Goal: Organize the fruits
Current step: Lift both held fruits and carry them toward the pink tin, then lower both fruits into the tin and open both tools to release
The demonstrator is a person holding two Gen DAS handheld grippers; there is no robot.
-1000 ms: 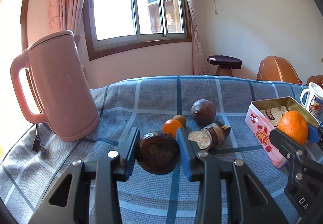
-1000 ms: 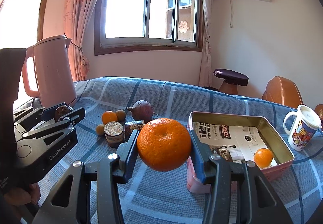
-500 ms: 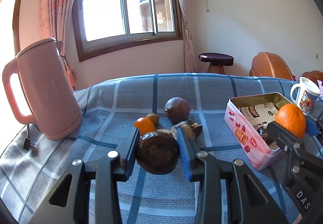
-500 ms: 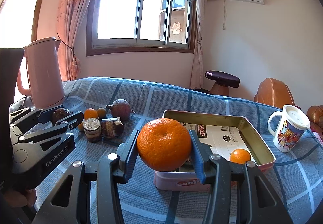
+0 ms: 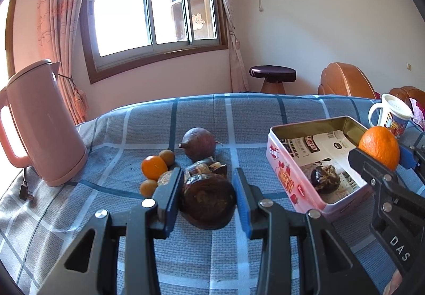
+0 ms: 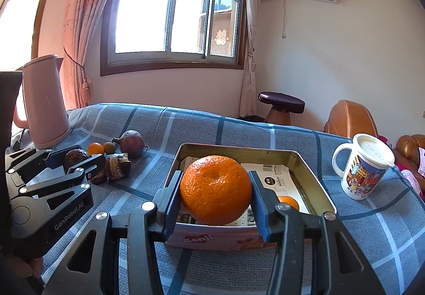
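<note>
fruit in both hands: my right tool (image 6: pixel 215 195) pinches the round orange mandarin (image 6: pixel 215 190) over the open pink metal tin (image 6: pixel 313 162) for dropping, while my left tool (image 5: pixel 207 195) clamps a dark wrinkled passion fruit (image 5: pixel 208 199) above the blue checked surface (image 5: pixel 119 141).

Right gripper (image 6: pixel 215 195) clamped on large orange (image 6: pixel 215 190), held over near edge of open tin (image 6: pixel 313 170). Small orange (image 6: pixel 288 202) lies inside. Left gripper (image 6: pixel 77 159) grips dark fruit (image 6: pixel 75 158). Lidded mug (image 6: pixel 365 166) right of tin on checked bench (image 6: pixel 265 135).
</note>
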